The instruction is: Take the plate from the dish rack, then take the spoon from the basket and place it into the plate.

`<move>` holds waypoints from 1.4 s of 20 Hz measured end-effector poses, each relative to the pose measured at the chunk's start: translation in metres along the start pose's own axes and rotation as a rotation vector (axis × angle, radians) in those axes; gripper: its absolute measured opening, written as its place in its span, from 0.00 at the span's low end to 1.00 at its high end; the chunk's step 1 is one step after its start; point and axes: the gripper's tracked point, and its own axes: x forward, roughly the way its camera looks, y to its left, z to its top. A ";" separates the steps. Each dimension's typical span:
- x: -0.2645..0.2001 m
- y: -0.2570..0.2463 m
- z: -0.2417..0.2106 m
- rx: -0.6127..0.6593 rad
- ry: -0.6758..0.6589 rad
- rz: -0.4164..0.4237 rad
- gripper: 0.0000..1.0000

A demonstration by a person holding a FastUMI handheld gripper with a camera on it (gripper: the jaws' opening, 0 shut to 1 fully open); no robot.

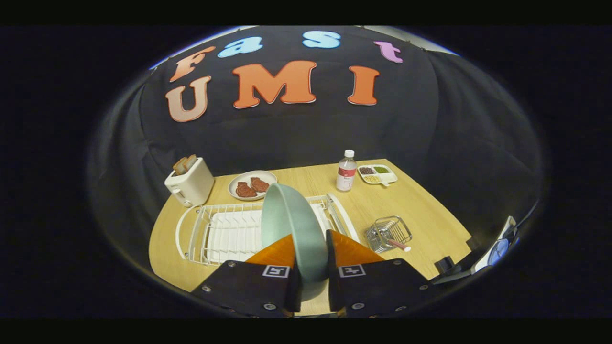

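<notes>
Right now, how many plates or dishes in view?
3. A green plate held edge-on between the hand-held gripper fingers, above the dish rack; a white plate of food beside the toaster; a divided dish next to the bottle. More could hide behind the green plate.

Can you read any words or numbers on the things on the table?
Bottle: its label is too blurred to read.
Gripper, fingers shut on the green plate: its square markers hold patterns, not words.
I can read no writing on anything else.
</notes>
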 end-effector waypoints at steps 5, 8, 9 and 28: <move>-0.037 -0.015 -0.048 0.109 0.045 0.052 0.23; -0.044 -0.024 -0.073 0.179 0.060 0.075 0.23; -0.046 -0.028 -0.086 0.203 0.071 0.075 0.23; 0.023 -0.036 -0.238 0.750 0.332 0.216 0.23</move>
